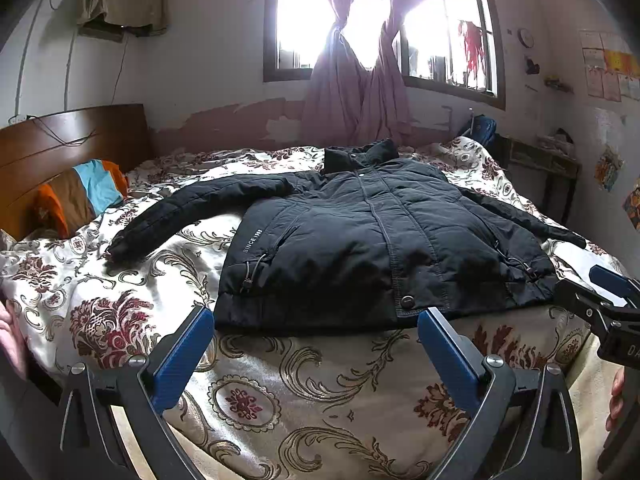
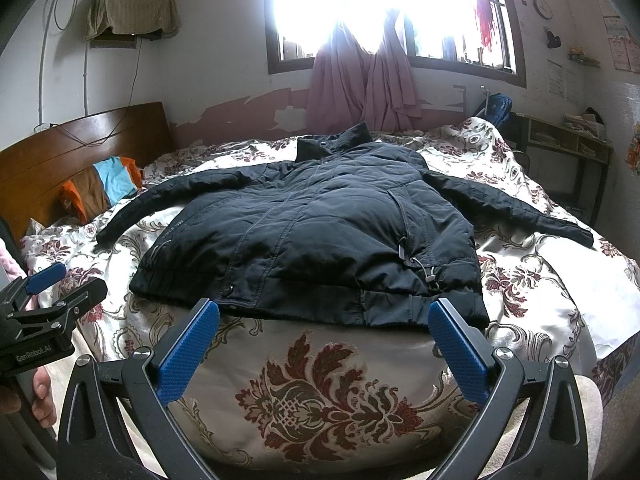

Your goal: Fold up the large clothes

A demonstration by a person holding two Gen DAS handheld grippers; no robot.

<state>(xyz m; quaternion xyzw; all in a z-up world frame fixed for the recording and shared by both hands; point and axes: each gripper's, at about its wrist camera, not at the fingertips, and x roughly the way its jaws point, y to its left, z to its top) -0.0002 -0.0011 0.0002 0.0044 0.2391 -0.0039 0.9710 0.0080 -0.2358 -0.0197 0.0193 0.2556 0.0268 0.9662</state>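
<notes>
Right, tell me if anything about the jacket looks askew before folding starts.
Nothing stands out: the black padded jacket lies flat, closed, front up on the floral bedspread, both sleeves spread outward, hem toward the open grippers.

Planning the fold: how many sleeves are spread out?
2: left sleeve lies toward the headboard; right sleeve toward the desk. None hidden.

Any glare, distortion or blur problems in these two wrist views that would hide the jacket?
Left wrist view: window blown out, bed bowed by fisheye, jacket sharp but dark. Right wrist view: glare is stronger and washes out the curtain tops; jacket stitching still readable; corners vignetted black.
</notes>
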